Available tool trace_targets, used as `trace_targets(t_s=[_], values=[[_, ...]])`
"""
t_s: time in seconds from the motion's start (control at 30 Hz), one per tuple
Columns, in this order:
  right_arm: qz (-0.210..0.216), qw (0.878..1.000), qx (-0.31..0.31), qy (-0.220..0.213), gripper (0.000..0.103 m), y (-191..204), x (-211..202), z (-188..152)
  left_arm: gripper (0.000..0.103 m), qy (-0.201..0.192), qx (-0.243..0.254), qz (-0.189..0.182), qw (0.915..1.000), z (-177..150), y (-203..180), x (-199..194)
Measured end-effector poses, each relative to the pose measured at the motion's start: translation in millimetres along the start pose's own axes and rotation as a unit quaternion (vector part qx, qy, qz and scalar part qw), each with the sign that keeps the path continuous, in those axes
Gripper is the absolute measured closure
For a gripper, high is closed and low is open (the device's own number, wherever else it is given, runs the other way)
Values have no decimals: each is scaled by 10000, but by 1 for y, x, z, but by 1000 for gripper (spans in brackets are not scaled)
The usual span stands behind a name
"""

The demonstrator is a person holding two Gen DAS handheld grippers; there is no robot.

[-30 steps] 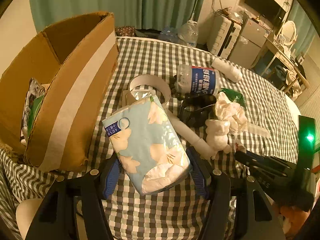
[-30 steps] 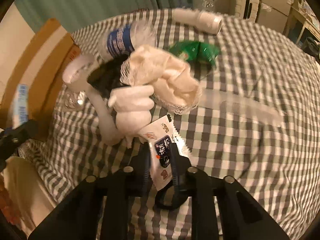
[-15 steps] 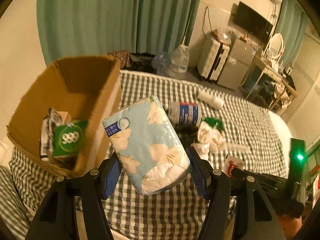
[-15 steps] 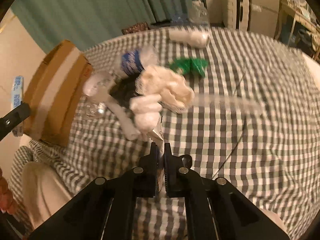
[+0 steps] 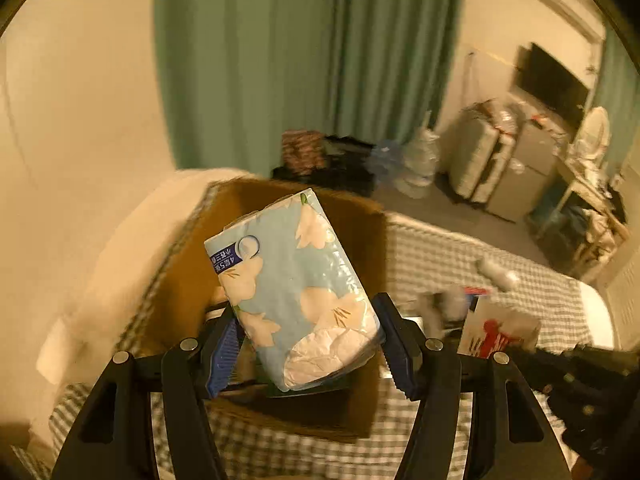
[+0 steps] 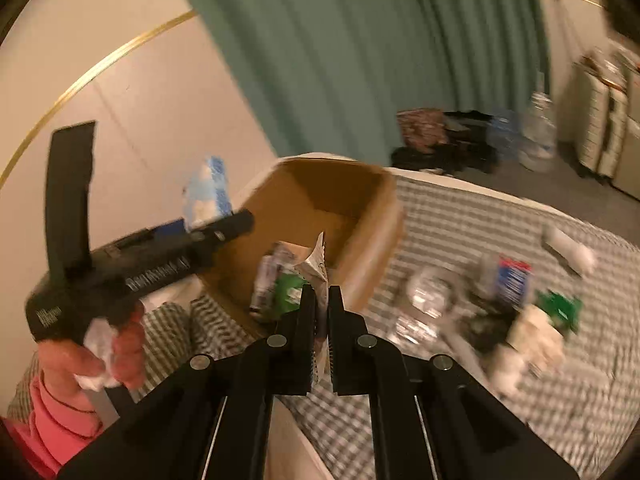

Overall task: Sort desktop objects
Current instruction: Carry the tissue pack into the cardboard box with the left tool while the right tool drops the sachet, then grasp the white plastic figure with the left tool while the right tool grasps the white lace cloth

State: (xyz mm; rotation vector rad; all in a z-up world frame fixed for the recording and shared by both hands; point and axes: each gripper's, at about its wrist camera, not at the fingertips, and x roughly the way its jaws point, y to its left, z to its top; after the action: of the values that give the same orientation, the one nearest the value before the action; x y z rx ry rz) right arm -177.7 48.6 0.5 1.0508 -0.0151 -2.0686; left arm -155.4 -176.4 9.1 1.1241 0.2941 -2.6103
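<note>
The tissue pack (image 5: pixel 296 292) sits clamped between the left gripper's (image 5: pixel 304 344) blue pads, held up over the open cardboard box (image 6: pixel 360 248) at the bed's near left corner. The right gripper (image 6: pixel 322 304) is pinched almost fully closed on a thin white sachet (image 6: pixel 318 260), also above the box. Bottle (image 6: pixel 510 280), green wrapper (image 6: pixel 560 308) and crumpled white cloth (image 6: pixel 532 340) lie on the checked cover (image 6: pixel 460 216).

Green curtains (image 5: pixel 316 60) hang against cream walls (image 5: pixel 80 100). A dark television (image 5: pixel 552 80) sits above pale suitcases (image 5: pixel 492 160), under warm, dim light.
</note>
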Motion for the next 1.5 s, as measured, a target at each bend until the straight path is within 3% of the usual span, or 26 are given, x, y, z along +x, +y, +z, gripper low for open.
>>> trace_targets(t_s=[0.17, 0.23, 0.27, 0.3, 0.37, 0.4, 0.5, 0.7, 0.9, 1.1, 1.3, 1.33, 1.4, 1.5], values=[[260, 9989, -124, 358, 98, 29, 64, 17, 39, 388, -209, 126, 9989, -17, 39, 39], [273, 9985, -176, 450, 96, 34, 83, 23, 36, 518, -217, 91, 9984, -21, 45, 51], [182, 9987, -183, 428, 95, 35, 91, 27, 30, 560, -204, 122, 9981, -22, 46, 56], [118, 9990, -174, 398, 88, 34, 93, 29, 16, 590, -184, 187, 9979, -22, 46, 60], [-24, 9996, -24, 295, 38, 30, 99, 37, 9, 597, -103, 457, 9971, -22, 46, 66], [-94, 9998, 89, 182, 35, 26, 101, 41, 9, 605, -15, 517, 9968, -21, 44, 68], [-106, 9997, 212, -12, 35, 11, 91, 51, 9, 619, 132, 608, 9961, -17, 36, 69], [-1052, 9929, 240, -499, 35, -26, 32, 39, 8, 426, 261, 494, 9975, -22, 11, 43], [-1796, 9772, 703, -889, 32, -83, -51, 11, 1, 230, 390, 3, 9990, -31, -58, 8], [-2692, 9534, 1006, -920, 28, -132, -104, -39, 0, 463, 539, -567, 9959, -64, -144, 10], [-2814, 9442, 1529, -769, 28, -191, -113, -94, 2, 907, 954, -757, 9884, -117, -229, 54], [-2818, 9429, 1620, -730, 28, -202, -110, -101, 4, 982, 1077, -735, 9866, -125, -240, 63], [-2754, 9424, 1779, -666, 28, -220, -107, -115, 22, 1168, 1373, -667, 9814, -136, -260, 83], [-2532, 9431, 2064, -615, 28, -246, -99, -126, 23, 1350, 1578, -632, 9761, -145, -279, 113]])
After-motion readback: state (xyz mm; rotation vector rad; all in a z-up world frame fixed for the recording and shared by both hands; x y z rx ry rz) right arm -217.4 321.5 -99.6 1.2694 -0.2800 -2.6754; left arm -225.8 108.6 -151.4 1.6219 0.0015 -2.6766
